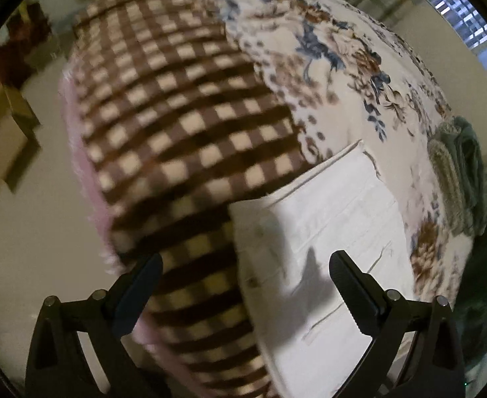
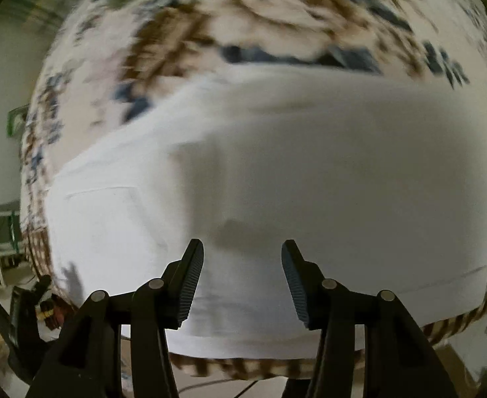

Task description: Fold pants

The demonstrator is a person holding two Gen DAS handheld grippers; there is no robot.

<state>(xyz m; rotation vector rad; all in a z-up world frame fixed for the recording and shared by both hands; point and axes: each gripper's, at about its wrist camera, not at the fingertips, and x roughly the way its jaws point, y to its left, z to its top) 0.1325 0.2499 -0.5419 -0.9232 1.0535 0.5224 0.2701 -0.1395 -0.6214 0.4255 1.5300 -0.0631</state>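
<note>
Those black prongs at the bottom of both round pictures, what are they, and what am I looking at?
They are the fingers of two hand-held grippers, each carrying a wide-angle camera that looks along them. The left gripper hovers open over the edge of a bed where a brown checked blanket meets a floral cover. The right gripper, also open, points at the folded white pants, which lie on the bed. Neither holds anything. A grey-green knitted bundle sits farther back.

Pants (image 1: 329,219) lie on the bed (image 1: 359,66), ahead of the left gripper's fingers (image 1: 352,285). Checked blanket (image 1: 177,126) left of them; folded towel (image 1: 458,172) far right. Pants (image 2: 309,172) also lie ahead of the right gripper's fingers (image 2: 190,282).
</note>
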